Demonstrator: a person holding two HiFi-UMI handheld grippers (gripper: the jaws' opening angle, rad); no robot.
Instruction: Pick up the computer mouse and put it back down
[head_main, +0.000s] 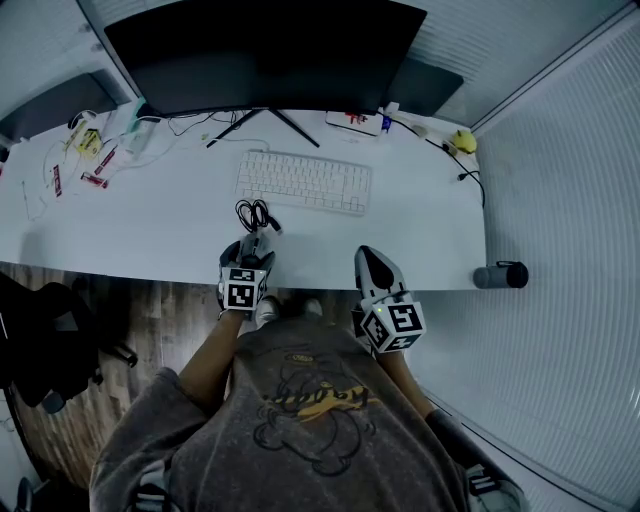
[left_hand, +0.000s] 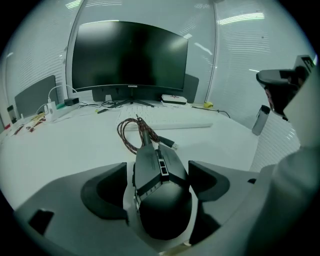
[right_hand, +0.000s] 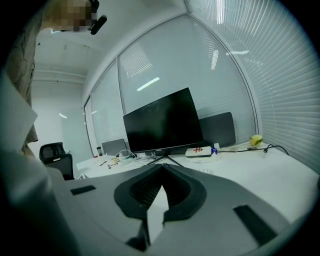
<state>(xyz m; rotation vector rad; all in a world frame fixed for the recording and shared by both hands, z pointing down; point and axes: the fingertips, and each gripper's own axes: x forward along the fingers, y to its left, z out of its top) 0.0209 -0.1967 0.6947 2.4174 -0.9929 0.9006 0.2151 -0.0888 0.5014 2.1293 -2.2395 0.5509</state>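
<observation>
**Left gripper on the mouse, right gripper empty**

Your left gripper (head_main: 247, 262) is at the front edge of the desk (head_main: 420, 215), left of centre. Its jaws are closed in on the sides of the black mouse (left_hand: 161, 195). The mouse's rear is between the pads and its buttons point away from you. I can't tell if the mouse rests on the surface or is just off it.

Your right gripper (head_main: 372, 262) is near it to the right, over the same front edge. Its jaws are together with nothing between them.

Just beyond the mouse, its braided cable (left_hand: 131, 134) lies coiled on the surface with the plug end loose. Further back, mid-desk, is a white keyboard (head_main: 303, 182).

Along the back edge:
- a dark monitor (head_main: 265, 50) on a splayed-leg stand
- a white box (head_main: 355, 121) near the stand's right leg
- a power strip (head_main: 140, 130) toward the back left corner
- a small yellow thing (head_main: 462, 141) at the back right corner
</observation>
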